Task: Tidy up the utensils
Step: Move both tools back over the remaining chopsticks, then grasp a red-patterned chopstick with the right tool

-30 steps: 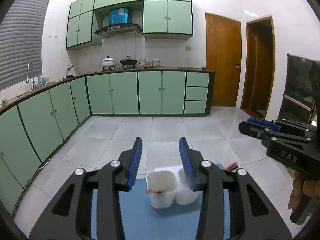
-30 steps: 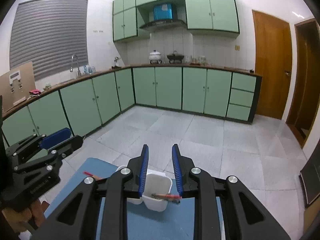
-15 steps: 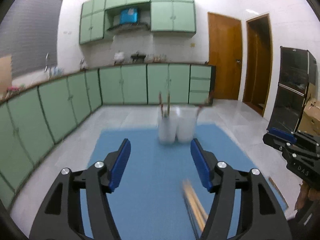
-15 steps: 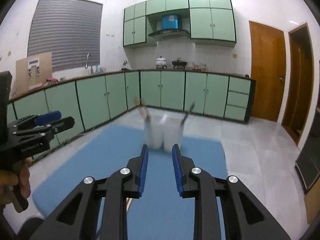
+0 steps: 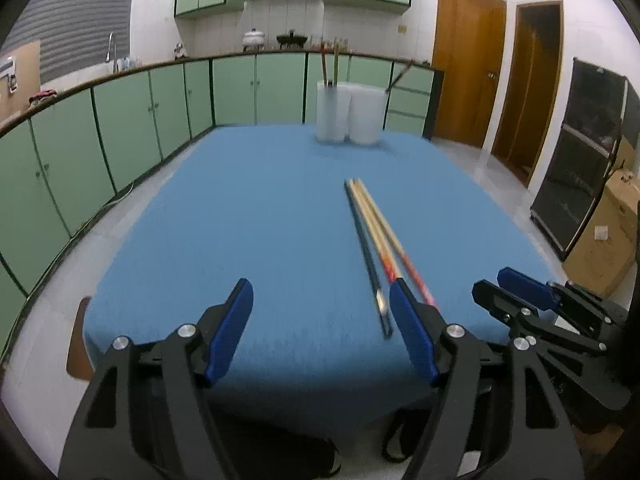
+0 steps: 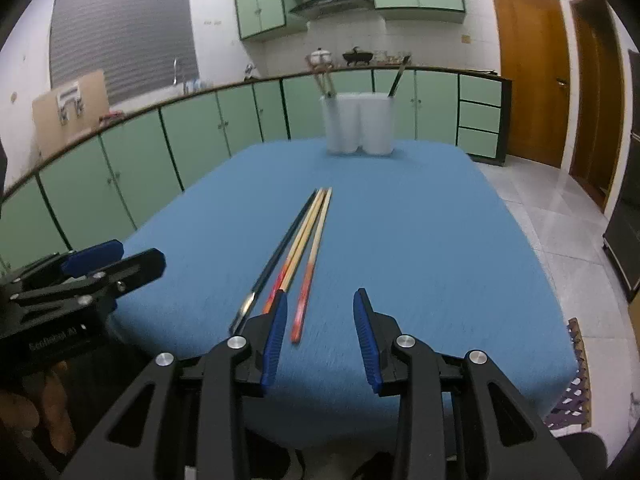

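Note:
Several chopsticks (image 5: 376,236) lie side by side on the blue table (image 5: 240,216): a dark one and wooden ones with red ends. They also show in the right wrist view (image 6: 300,248). Two white holders (image 5: 347,112) stand at the far edge with a few utensils in them, and show in the right wrist view (image 6: 358,124). My left gripper (image 5: 322,320) is open and empty above the near edge, left of the chopsticks. My right gripper (image 6: 320,320) is open and empty, just right of the chopsticks' near ends.
Green kitchen cabinets (image 5: 120,120) run along the left and back. Wooden doors (image 5: 464,64) stand at the right. A cardboard box (image 5: 608,232) and a dark cabinet (image 5: 580,152) are at the far right. Each gripper shows in the other's view, the right one (image 5: 520,296) and the left one (image 6: 100,264).
Both grippers have pulled back and down from the holders to the table's near edge. Both have opened wider. The chopsticks on the table have come into view.

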A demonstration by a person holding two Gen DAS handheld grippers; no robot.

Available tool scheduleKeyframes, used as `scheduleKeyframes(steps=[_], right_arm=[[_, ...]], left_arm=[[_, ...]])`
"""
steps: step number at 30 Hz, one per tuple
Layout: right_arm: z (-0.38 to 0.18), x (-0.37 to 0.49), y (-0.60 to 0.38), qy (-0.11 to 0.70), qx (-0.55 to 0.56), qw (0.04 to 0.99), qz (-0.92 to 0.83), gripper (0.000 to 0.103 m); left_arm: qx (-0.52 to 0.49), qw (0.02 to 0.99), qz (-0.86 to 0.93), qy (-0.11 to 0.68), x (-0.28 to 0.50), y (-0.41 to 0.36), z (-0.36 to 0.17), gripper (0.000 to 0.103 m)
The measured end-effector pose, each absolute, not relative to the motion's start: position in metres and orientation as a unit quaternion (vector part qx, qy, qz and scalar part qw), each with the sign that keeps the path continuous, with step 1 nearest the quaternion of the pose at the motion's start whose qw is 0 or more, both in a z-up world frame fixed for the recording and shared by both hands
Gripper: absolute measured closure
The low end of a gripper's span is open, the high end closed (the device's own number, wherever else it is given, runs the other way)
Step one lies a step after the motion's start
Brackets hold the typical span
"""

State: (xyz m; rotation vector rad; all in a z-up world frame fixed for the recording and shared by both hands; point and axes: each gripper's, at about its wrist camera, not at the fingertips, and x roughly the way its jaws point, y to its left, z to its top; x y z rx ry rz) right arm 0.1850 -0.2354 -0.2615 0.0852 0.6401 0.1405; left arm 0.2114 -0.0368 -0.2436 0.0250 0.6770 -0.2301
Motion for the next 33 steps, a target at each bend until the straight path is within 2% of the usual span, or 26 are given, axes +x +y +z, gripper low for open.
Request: scheduleKeyframes(steps=[4,18,21,25,33], right_arm=[[-0.276,0.181,-0.235,0.329,0.039,0.941,0.07,0.069],[-0.296,0.199,-0.227,0.342,0.032,0.936,0.073,0.07],[-0.297,0.203,-0.229,0.34,0.029,0.937,0.069,0.075],[-0.297,0.209,-0.24,0.341,0.036,0.938,0.055,0.097],[-0.297,0.207,-0.274,0.342,0.077,0.937,0.006,0.097]], left_arm=[[0.004,0.937,-0.096,0.336,0.208,-0.022,-0.251,0.027],[-0.031,0.933,-0.076,0.35,0.214,-0.004,-0.258,0.026],[-0.036,0.932,-0.073,0.353,0.215,-0.002,-0.259,0.026],[-0.028,0.932,-0.076,0.354,0.214,-0.007,-0.263,0.026],[-0.003,0.928,-0.106,0.357,0.22,-0.037,-0.271,0.028]])
